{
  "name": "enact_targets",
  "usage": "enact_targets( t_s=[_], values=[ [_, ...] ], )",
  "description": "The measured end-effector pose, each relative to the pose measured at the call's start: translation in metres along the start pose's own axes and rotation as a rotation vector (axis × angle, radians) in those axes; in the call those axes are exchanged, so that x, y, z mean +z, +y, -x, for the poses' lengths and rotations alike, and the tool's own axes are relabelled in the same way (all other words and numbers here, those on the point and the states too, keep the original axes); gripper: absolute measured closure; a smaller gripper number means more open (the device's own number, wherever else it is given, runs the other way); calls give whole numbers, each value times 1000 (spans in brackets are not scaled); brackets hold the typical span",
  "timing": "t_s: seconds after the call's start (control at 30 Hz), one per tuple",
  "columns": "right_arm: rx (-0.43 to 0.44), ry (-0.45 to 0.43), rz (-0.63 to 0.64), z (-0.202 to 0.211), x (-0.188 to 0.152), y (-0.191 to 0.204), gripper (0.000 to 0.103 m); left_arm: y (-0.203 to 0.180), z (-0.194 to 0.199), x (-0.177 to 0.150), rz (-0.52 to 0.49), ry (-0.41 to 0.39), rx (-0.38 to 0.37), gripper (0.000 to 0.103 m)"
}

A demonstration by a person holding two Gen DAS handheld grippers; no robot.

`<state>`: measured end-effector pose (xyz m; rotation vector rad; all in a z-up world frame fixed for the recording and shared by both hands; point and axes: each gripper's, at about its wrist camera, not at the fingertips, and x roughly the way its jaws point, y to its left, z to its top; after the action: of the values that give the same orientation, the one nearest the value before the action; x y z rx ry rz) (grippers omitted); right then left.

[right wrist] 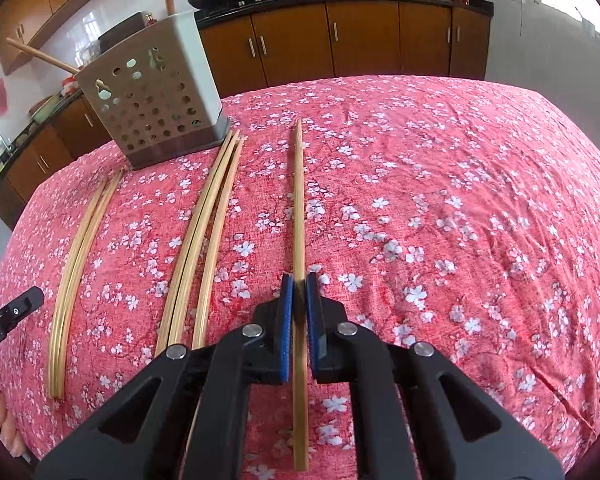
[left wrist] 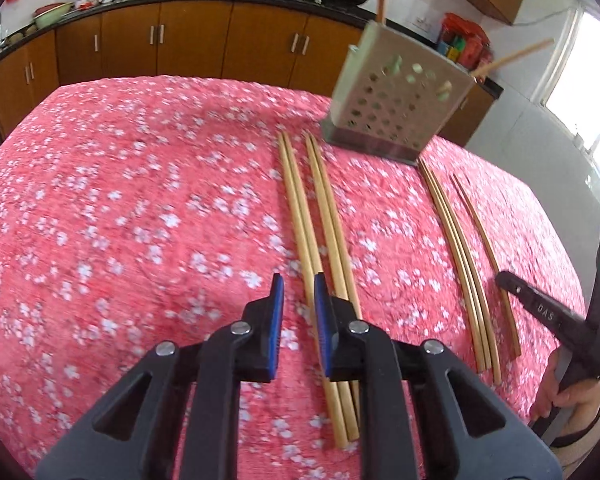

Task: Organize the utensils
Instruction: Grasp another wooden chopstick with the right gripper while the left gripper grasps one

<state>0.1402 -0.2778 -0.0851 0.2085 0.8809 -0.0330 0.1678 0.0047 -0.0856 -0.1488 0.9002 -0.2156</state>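
Right gripper: pads clamped together on a single chopstick, which runs straight ahead from between the jaws and still lies along the tablecloth. Not lifted yet.

Left gripper: jaws stand a narrow gap apart, nothing between the pads. The left pair of chopsticks passes just under and beside my right-hand pad; a second pair lies right next to it, further right. I read this as lining up for a grab, not a grip.

Holder: perforated metal box, ahead and to the left of the right gripper, ahead and to the right of the left one. Two sticks already stand in it, one upright, one leaning out over the rim.

Progress, by my judgement: early. Two in; the bulk is on the cloth. Between my two grippers lies a bundle of three, near the holder's base at its far end. So roughly eight sticks to go, counting the one in my right jaws.

Next: lift, tip upright, drop into the holder.
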Motion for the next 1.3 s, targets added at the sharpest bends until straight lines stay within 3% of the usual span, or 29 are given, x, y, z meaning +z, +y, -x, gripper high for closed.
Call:
enact_targets(
  t_s=[0.57, 0.8, 1.17, 1.3],
  values=[
    [-2, -6, 46, -2, -3, 7, 95, -19, -11, -10, -54, 24, 33, 89],
    [5, -9, 47, -1, -4, 6, 95, -5, -5, -6, 37, 3, -22, 91],
    [13, -11, 32, -1, -4, 4, 95, -10, -14, -10, -9, 5, 44, 91],
    [14, -11, 28, -1, -4, 5, 95, -12, -18, -10, -51, 13, 105, 94]
  ],
)
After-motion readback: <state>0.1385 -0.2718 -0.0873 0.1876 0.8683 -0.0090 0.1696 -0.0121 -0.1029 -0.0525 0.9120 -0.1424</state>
